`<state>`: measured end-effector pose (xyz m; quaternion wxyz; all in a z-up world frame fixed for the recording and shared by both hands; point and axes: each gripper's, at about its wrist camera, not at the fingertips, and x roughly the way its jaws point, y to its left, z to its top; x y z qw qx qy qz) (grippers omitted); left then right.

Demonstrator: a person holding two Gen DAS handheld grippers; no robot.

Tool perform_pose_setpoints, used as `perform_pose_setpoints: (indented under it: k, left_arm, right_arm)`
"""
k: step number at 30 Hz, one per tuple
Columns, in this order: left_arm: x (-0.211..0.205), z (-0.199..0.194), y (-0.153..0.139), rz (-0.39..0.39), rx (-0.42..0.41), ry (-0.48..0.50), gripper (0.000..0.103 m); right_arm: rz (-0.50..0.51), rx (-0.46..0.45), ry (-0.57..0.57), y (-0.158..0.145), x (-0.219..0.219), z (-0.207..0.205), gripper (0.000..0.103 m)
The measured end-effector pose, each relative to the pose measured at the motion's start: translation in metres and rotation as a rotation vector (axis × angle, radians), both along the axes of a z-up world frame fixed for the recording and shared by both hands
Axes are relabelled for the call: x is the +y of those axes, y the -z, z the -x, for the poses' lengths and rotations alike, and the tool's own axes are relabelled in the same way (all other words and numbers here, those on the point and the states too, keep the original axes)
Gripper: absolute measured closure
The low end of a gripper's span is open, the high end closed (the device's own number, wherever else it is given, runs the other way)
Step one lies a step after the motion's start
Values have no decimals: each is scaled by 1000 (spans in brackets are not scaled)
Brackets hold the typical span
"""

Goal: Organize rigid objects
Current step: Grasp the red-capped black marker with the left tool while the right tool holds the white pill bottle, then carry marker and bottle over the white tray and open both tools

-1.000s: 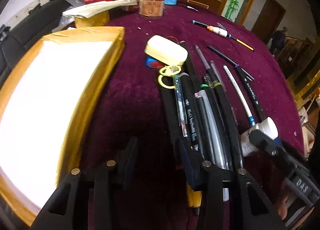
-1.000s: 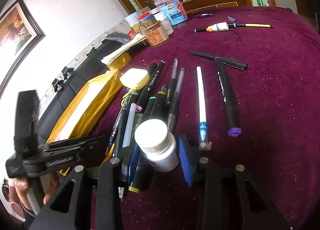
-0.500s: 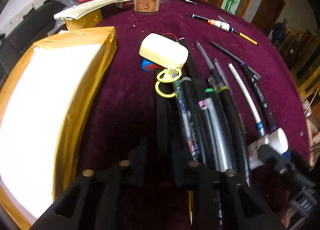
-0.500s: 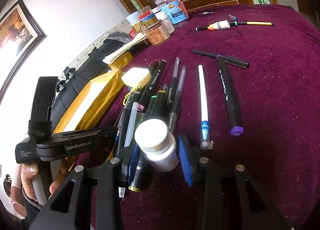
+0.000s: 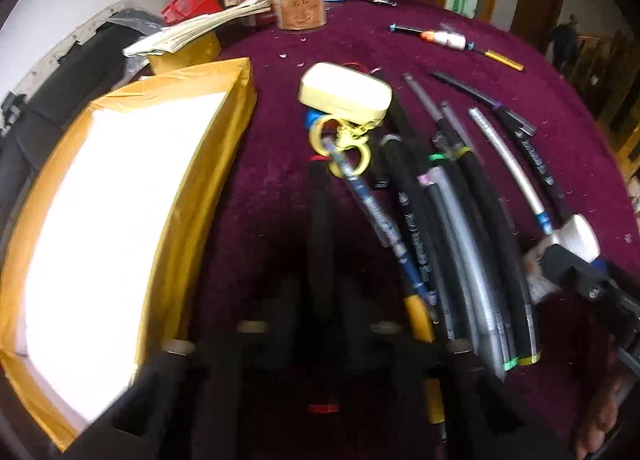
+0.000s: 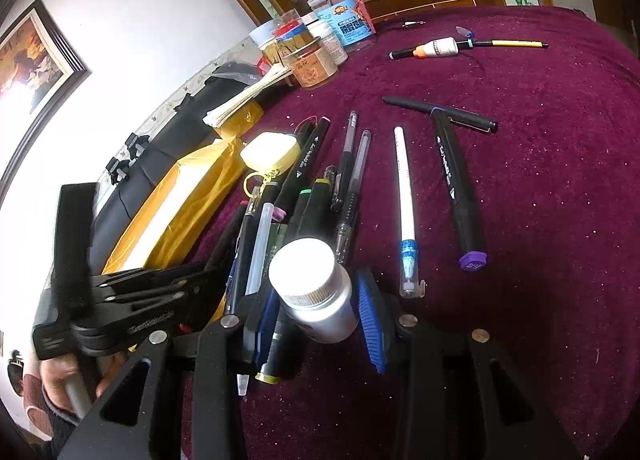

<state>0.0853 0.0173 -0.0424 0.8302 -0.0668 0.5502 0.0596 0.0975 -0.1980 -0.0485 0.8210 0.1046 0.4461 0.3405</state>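
Two claws, both loaded.
Left gripper (image 5: 320,308) clamps black marker (image 5: 320,220) lengthwise; right gripper (image 6: 316,312) pinches white bottle (image 6: 314,292) upright.

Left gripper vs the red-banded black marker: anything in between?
Nothing visible. The left gripper is shut on the marker, which runs straight between its fingers. The yellow keyring lies at the marker's far end; whether they touch is unclear, so it may snag on lifting.

One white bottle (image 6: 316,292), one yellow case (image 6: 270,152), one yellow-wrapped box (image 5: 120,196), four jars (image 6: 312,64).
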Motion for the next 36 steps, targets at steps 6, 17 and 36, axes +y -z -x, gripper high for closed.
perform_pose_setpoints:
  k: [6,17,36]
  left_arm:
    - [20,23,-8,308,46,-21,89]
    - [108,91,-54,505,-148,-225,89]
    - [226,105,-16,194,-218,-461,89]
  right_arm:
    - [1,-18,2,0,-2,0,66]
    - [-28,-98,20,-29,13,28,67]
    - [63,-197,-458,-60,283,75,66]
